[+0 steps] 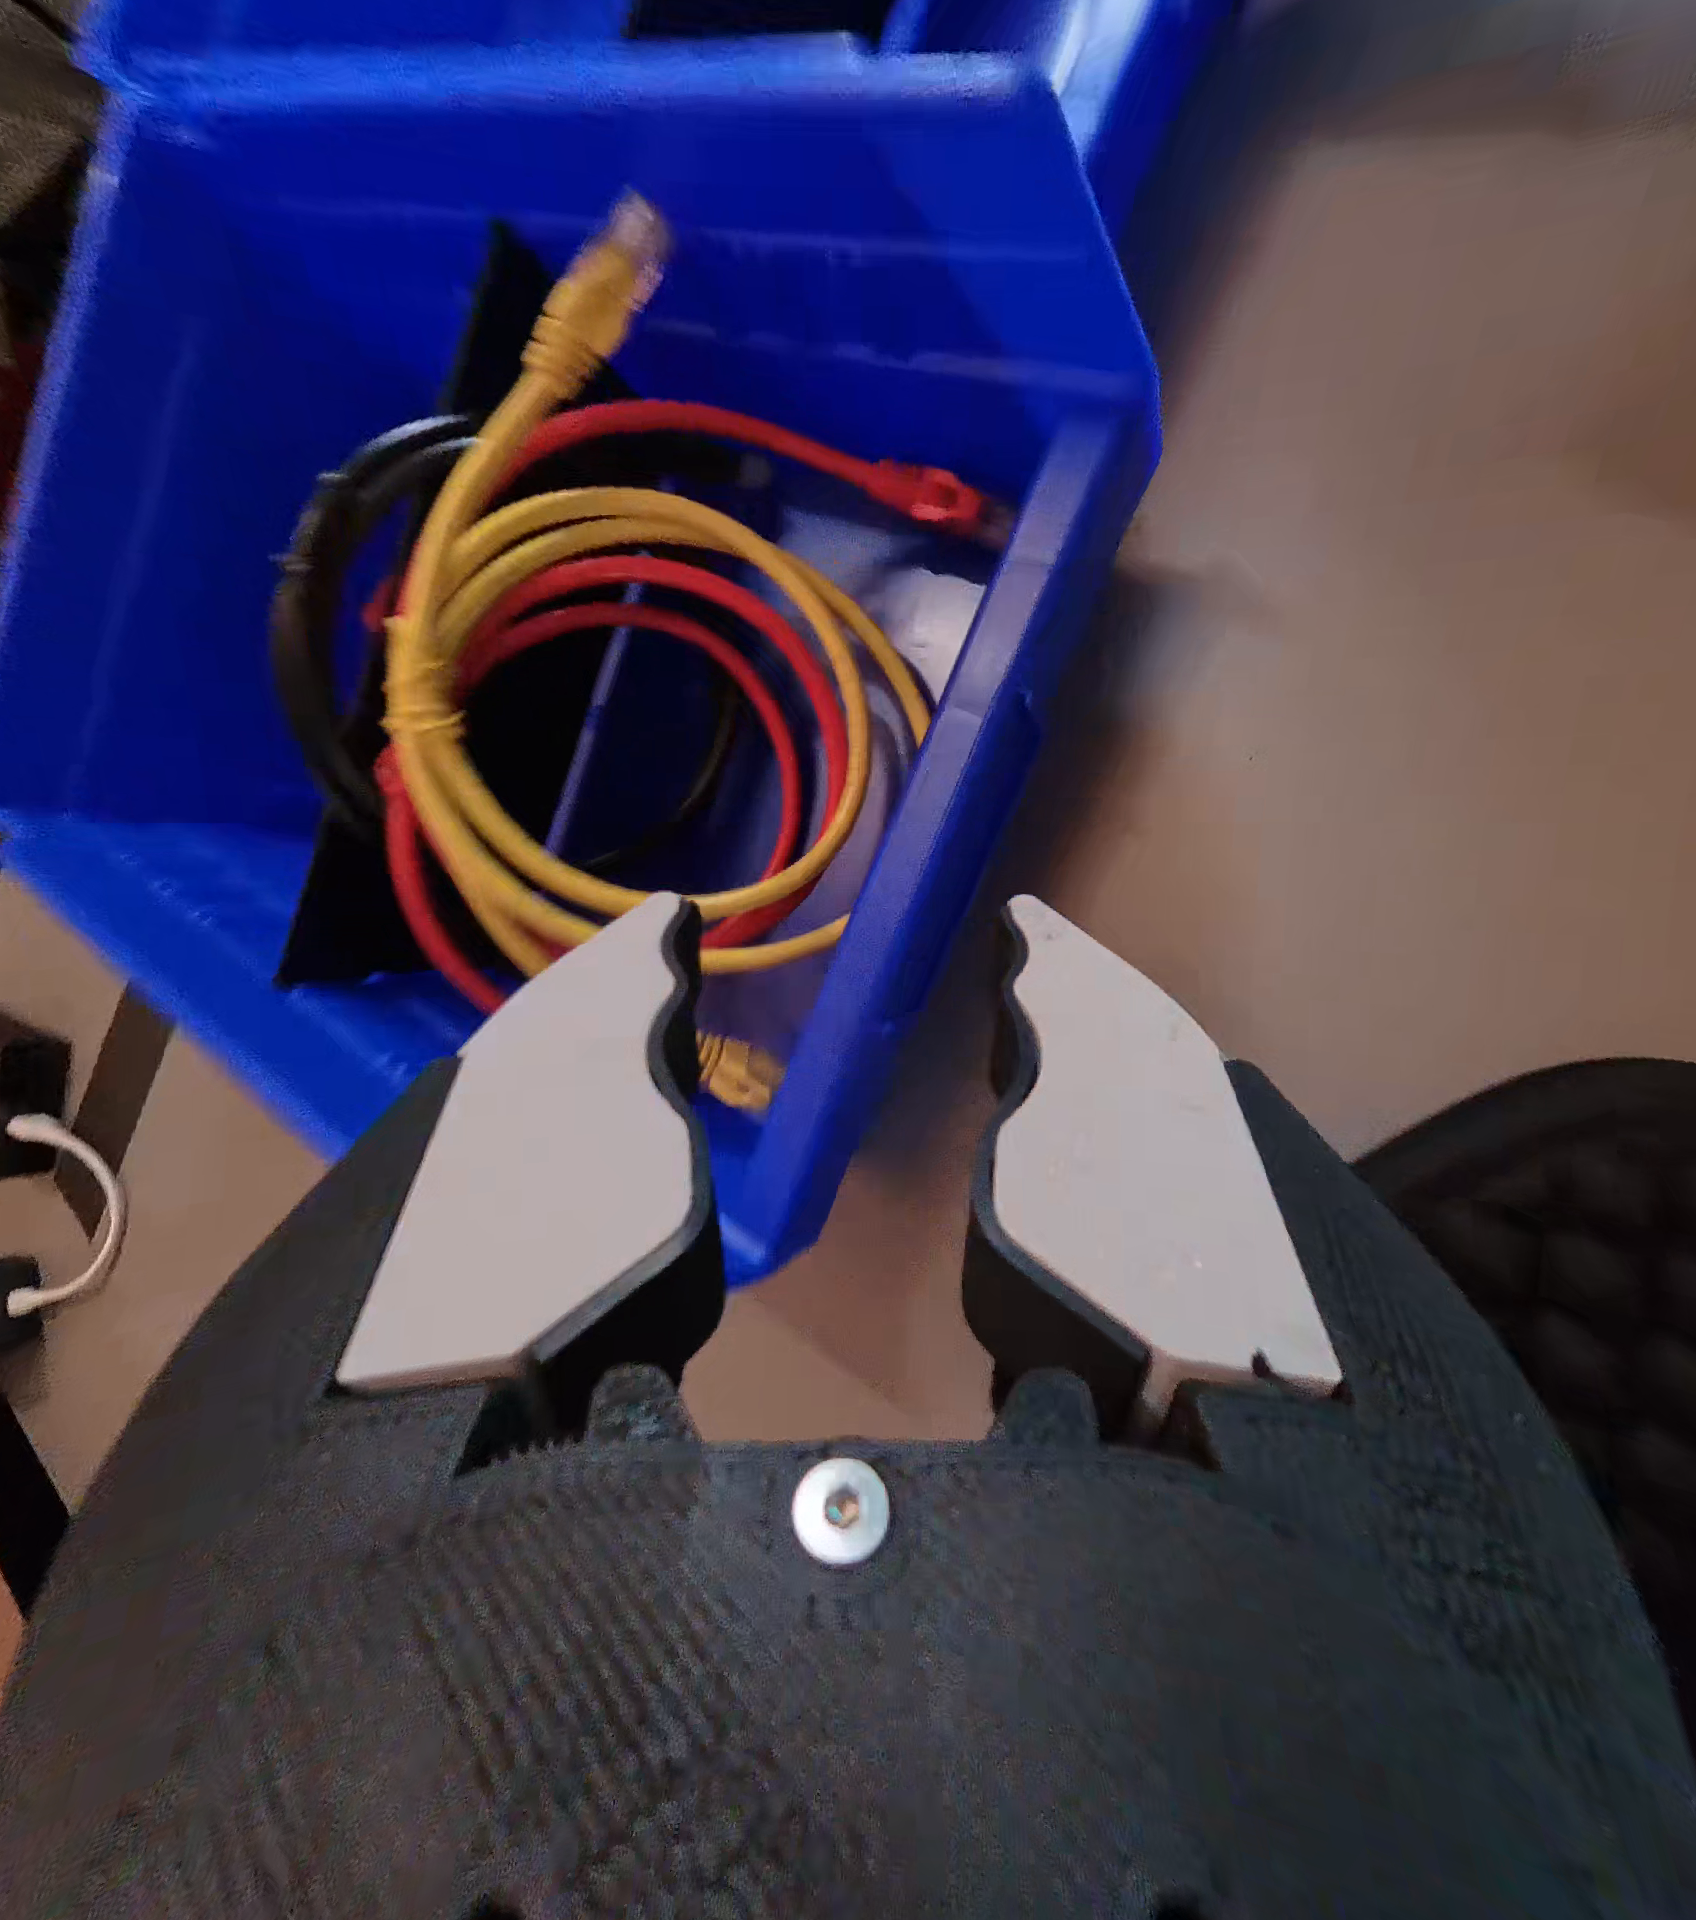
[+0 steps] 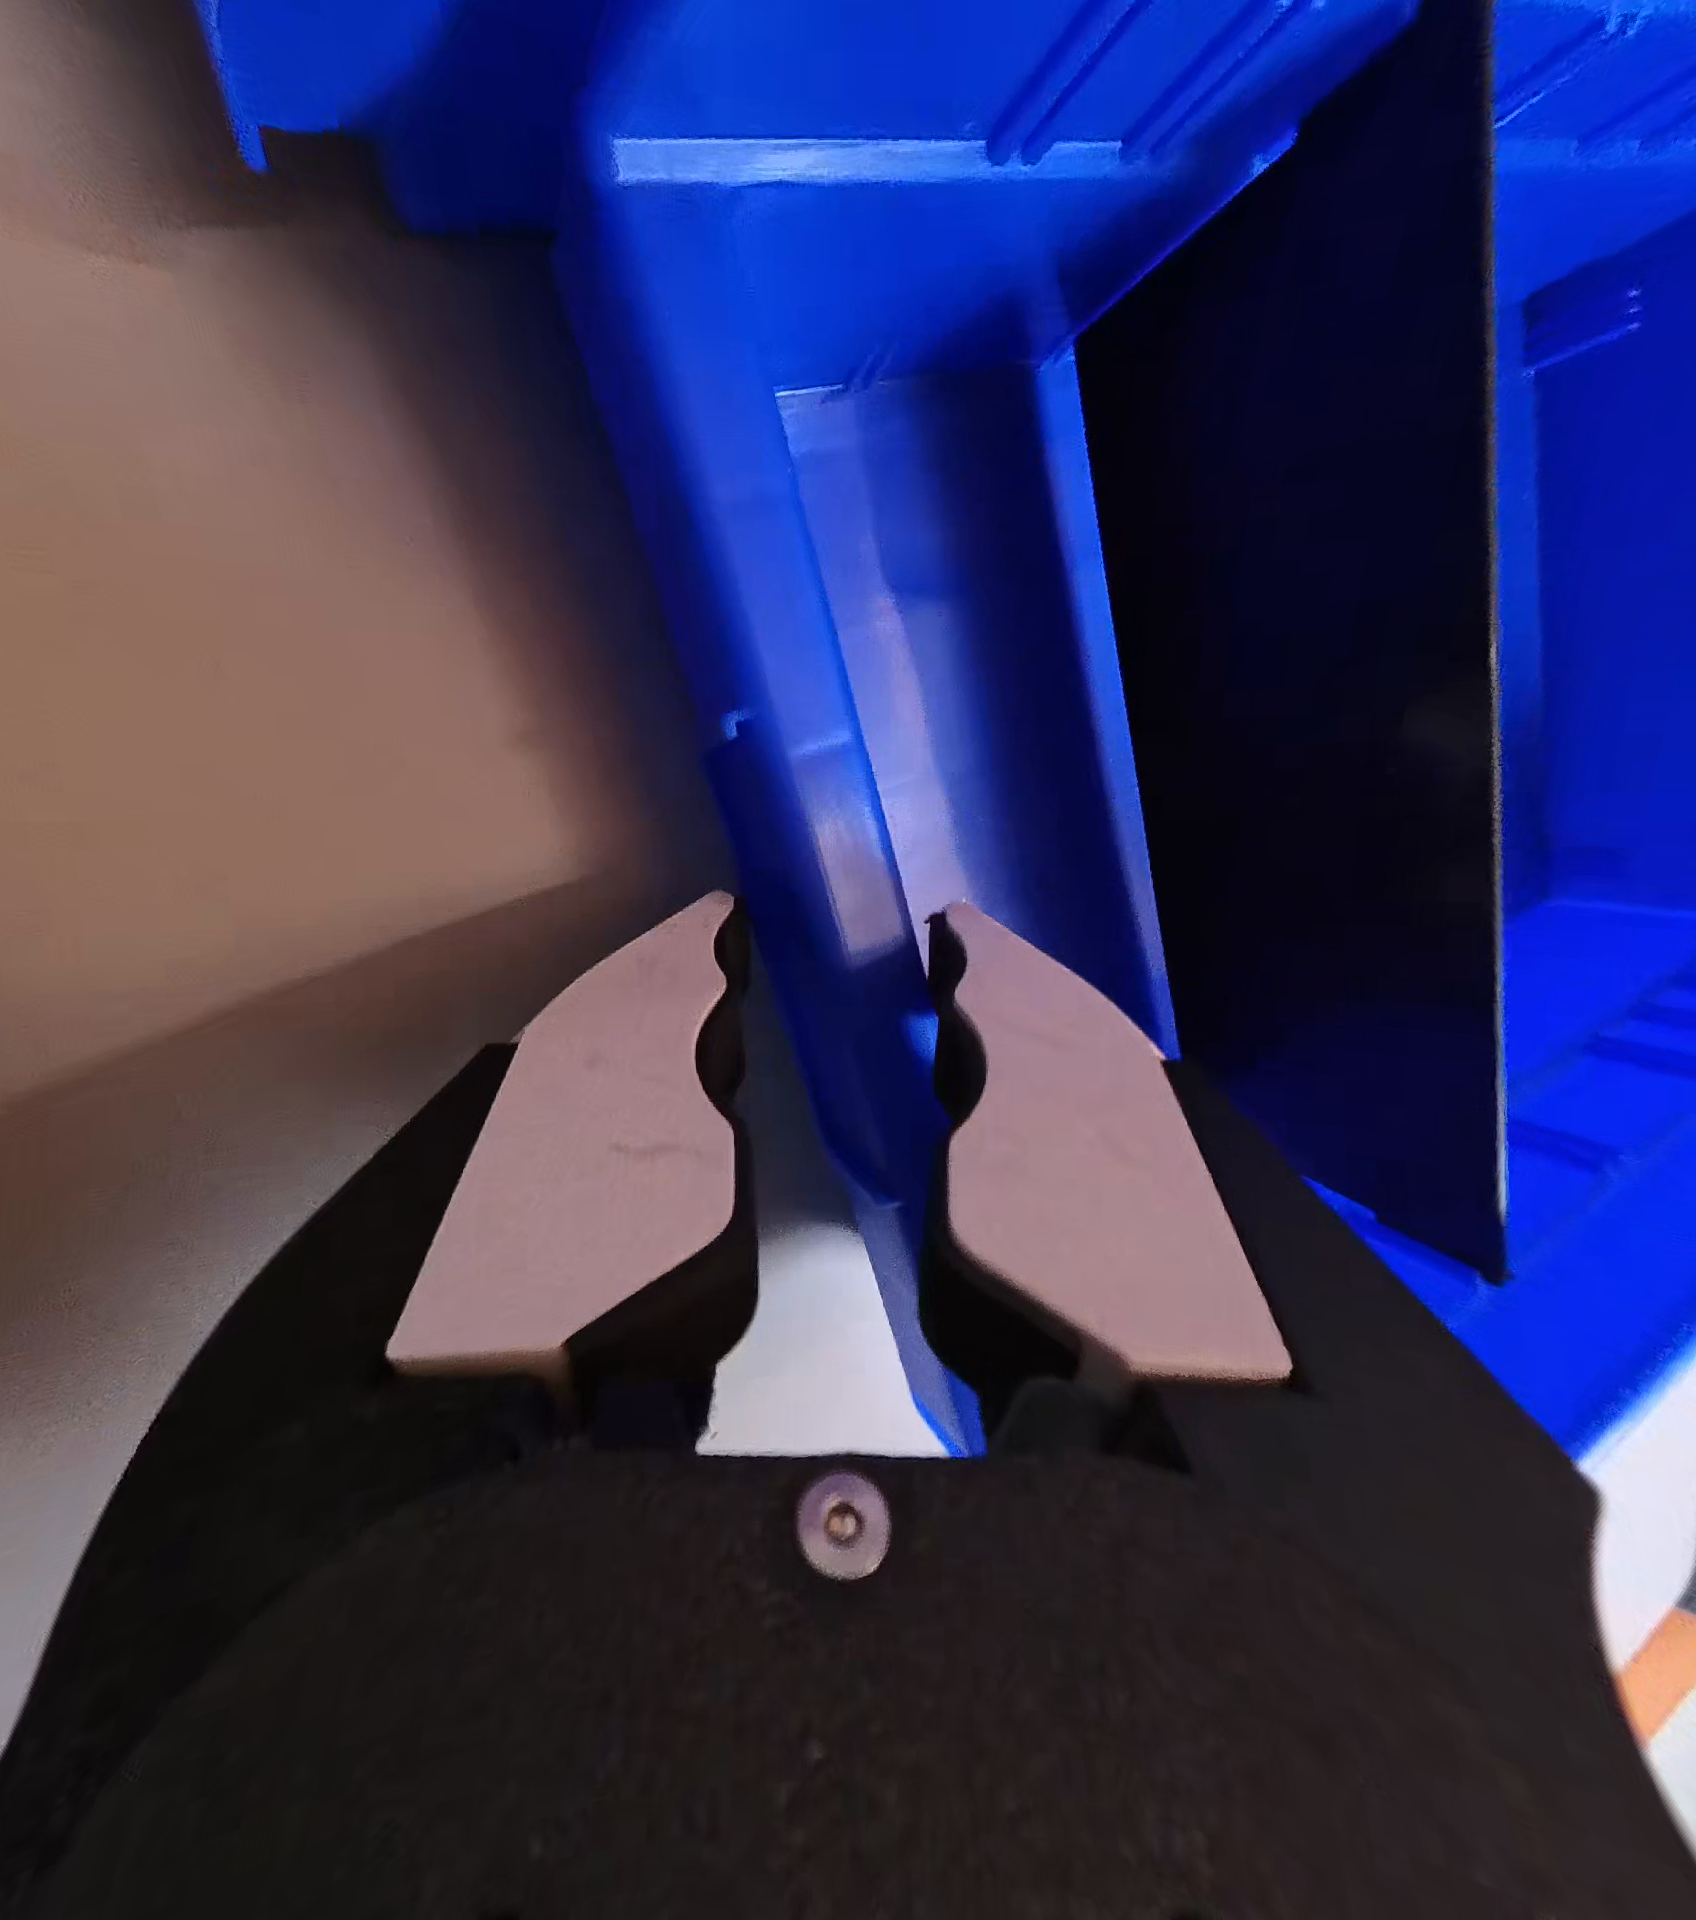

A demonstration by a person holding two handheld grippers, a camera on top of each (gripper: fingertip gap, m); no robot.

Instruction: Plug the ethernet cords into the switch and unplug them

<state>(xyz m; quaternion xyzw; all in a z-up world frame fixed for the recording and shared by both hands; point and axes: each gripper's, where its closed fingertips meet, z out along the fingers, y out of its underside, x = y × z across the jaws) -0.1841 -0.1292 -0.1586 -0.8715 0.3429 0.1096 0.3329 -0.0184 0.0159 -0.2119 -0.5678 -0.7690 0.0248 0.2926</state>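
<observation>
A blue bin [image 1: 200,623] on a beige table holds coiled ethernet cords: a yellow one [image 1: 636,520] with its plug [image 1: 605,291] raised, a red one [image 1: 782,686] with its plug [image 1: 937,494] near the right wall, and a black one [image 1: 304,582]. A black divider [image 1: 501,301] stands inside. My left gripper [image 1: 844,925] is open and empty, just above the bin's near right wall. My right gripper [image 2: 833,914] is closed on a blue bin's wall [image 2: 823,790], one finger on each side. No switch shows in either view.
A second blue bin [image 1: 1114,114] stands behind the first. A black mesh chair [image 1: 1633,1299] is at the lower right. A dark device with a white cable [image 1: 85,1195] lies beyond the table's left edge. In the right wrist view a black divider [image 2: 1291,727] stands inside the bin.
</observation>
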